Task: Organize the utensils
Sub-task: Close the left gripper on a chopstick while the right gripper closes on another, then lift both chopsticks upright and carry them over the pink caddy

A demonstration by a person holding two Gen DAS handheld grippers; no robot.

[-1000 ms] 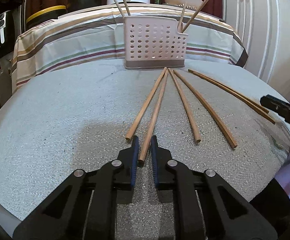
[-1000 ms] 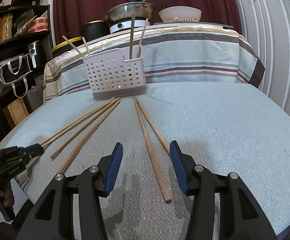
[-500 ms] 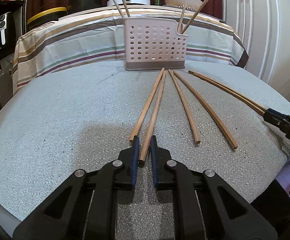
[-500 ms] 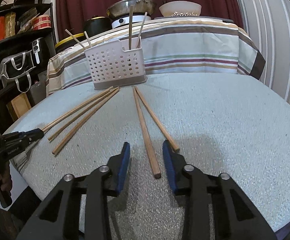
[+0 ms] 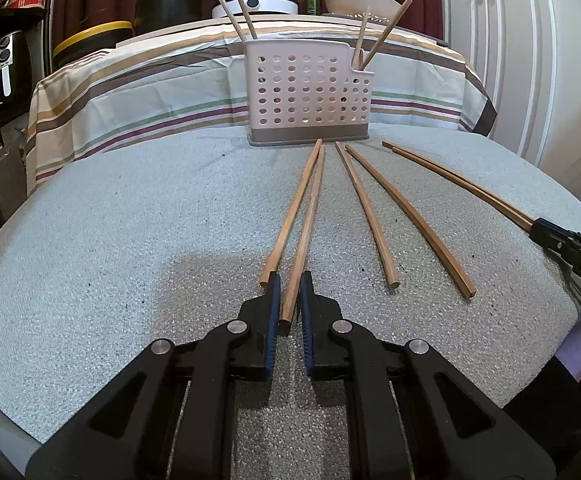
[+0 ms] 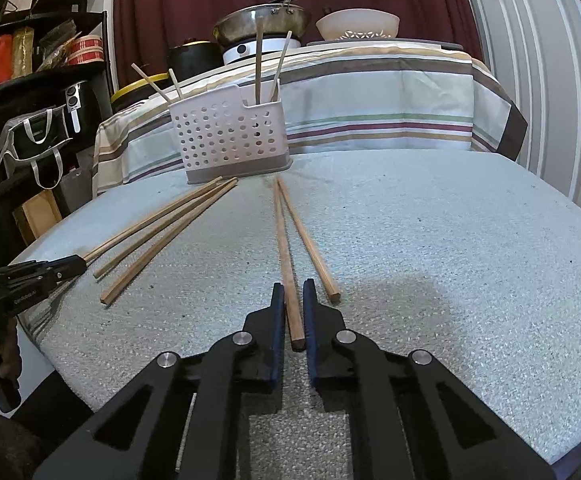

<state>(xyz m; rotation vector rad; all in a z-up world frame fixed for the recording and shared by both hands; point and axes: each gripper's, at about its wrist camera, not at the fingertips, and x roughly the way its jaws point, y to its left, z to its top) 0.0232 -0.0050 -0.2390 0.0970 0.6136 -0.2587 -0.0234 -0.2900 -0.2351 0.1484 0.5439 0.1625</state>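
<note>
Several wooden chopsticks lie fanned on the grey mat in front of a white perforated utensil basket (image 5: 308,92) (image 6: 230,136), which holds two chopsticks at each end. My left gripper (image 5: 289,280) (image 6: 78,262) is shut on the near end of one chopstick (image 5: 306,232); its neighbour (image 5: 290,216) lies just to the left. My right gripper (image 6: 294,286) (image 5: 546,230) has its jaws closing, and the blue pads press on the near end of another chopstick (image 6: 282,232). That one's partner (image 6: 310,244) lies free on the right. Two more chopsticks (image 5: 370,224) lie between the grippers.
The grey foam mat (image 5: 130,240) covers a round table. Behind the basket stands a striped-cloth table (image 5: 150,92) bearing a pan (image 6: 262,24) and a white bowl (image 6: 356,24). Dark shelves (image 6: 42,80) with bags stand at the left, and white cabinet doors (image 5: 510,60) at the right.
The right gripper's jaws have closed from wide open onto the chopstick after sliding forward along it. The left gripper has kept its grip and has not moved.
</note>
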